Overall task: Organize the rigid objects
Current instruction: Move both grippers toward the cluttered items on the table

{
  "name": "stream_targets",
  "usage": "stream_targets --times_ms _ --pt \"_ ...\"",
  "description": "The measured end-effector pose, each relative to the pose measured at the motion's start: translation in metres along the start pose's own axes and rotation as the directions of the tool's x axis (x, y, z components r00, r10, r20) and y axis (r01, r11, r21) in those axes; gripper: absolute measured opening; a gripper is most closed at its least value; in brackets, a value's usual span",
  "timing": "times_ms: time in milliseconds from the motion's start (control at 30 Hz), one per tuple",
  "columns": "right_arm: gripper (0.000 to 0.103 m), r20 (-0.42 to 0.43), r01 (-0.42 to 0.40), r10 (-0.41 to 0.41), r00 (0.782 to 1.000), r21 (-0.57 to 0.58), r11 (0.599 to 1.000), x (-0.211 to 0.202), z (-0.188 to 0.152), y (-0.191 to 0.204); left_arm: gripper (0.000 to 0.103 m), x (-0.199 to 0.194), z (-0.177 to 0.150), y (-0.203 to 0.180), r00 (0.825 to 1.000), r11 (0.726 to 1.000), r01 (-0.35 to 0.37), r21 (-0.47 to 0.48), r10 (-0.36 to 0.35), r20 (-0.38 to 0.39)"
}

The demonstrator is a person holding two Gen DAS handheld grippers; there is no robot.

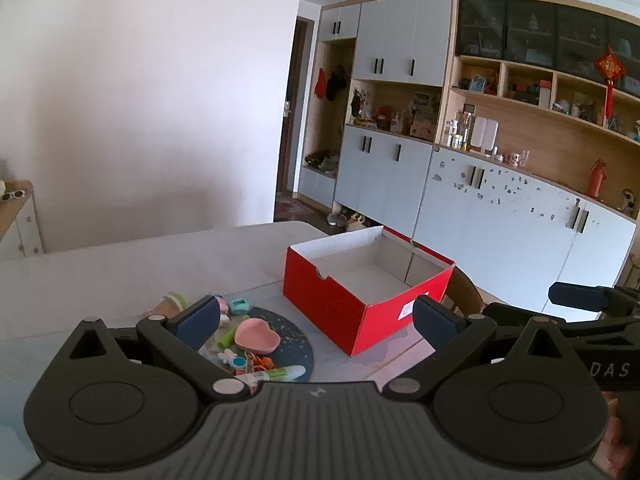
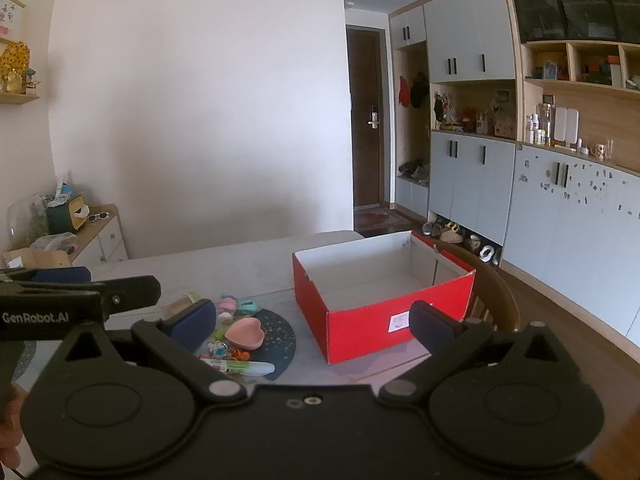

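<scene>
Left claw (image 1: pixel 316 318) wide, nothing btwn pads; right claw (image 2: pixel 314 320) same, wide & empty. Both hover short of red box (image 1: pixel 360 304), no contact.

Box open-topped, looks empty, on worktop (image 1: pixel 120 272). Small rigid items piled on dark mat (image 1: pixel 296 344) just left of box: pink heart dish (image 1: pixel 256 334), green-white tube (image 1: pixel 276 374), mixed bits.

Risks (judged): pile crowded, so a grab for one item prob. knocks neighbours off mat; heart dish shallow w/ curved rim, may slip from pads; box seems near worktop edge, a nudge could shove it off.

Hidden: claw bodies cover mat's near part & worktop front; tiny items unidentifiable.
</scene>
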State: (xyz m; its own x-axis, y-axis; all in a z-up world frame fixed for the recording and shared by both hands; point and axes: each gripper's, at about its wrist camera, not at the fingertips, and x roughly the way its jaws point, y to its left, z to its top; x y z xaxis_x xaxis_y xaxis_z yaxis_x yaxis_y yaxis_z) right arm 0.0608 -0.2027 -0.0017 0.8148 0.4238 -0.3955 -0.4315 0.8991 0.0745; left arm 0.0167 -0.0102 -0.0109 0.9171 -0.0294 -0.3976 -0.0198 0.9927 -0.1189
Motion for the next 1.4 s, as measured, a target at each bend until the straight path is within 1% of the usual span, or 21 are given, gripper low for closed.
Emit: stream_targets --times_ms 100,200,333,500,767,900,1067,1200,1267,1400 --pt "0.103 0.001 -0.006 0.006 1.0 0.006 1.0 0.0 -0.002 -0.001 0.103 -0.001 0.001 -0.001 1.0 1.0 -0.005 0.005 0.005 0.003" --pt "0.103 -0.006 -0.032 0.032 0.999 0.015 0.999 0.001 -0.003 -0.001 0.103 0.002 -0.001 0.002 1.0 1.0 -0.01 0.007 0.01 0.001" --pt "0.103 -0.005 -0.046 0.046 0.999 0.006 0.999 0.0 -0.004 0.004 0.103 0.0 0.001 0.004 0.999 0.999 -0.043 0.01 0.043 -0.006" --pt "0.103 0.003 -0.068 0.068 0.998 -0.006 0.998 0.0 -0.003 0.007 0.103 -0.004 0.0 0.01 0.998 0.998 -0.062 0.006 0.062 -0.003" --pt "0.103 -0.003 -0.124 0.124 0.992 -0.031 0.992 0.015 -0.006 0.01 0.103 -0.009 -0.001 0.015 0.994 0.994 -0.105 -0.001 0.105 0.002" --pt "0.103 -0.015 -0.153 0.153 0.988 -0.021 0.988 0.026 -0.008 0.008 0.103 -0.005 -0.003 0.017 0.992 0.992 -0.123 -0.015 0.123 -0.013" --pt "0.103 -0.057 -0.217 0.216 0.975 -0.01 0.976 0.046 -0.01 0.012 0.103 0.001 -0.005 0.023 0.983 0.984 -0.179 -0.012 0.179 -0.036" --pt "0.103 -0.105 -0.262 0.258 0.96 -0.028 0.965 0.063 -0.013 0.019 0.103 0.009 -0.005 0.037 0.98 0.979 -0.194 -0.057 0.191 -0.052" --pt "0.103 -0.133 -0.282 0.275 0.952 -0.043 0.958 0.073 -0.014 0.022 0.103 0.017 -0.003 0.042 0.976 0.975 -0.212 -0.067 0.207 -0.068" --pt "0.103 -0.167 -0.33 0.314 0.934 -0.074 0.941 0.091 -0.015 0.026 0.103 0.04 -0.006 0.056 0.978 0.976 -0.188 -0.112 0.176 -0.109"
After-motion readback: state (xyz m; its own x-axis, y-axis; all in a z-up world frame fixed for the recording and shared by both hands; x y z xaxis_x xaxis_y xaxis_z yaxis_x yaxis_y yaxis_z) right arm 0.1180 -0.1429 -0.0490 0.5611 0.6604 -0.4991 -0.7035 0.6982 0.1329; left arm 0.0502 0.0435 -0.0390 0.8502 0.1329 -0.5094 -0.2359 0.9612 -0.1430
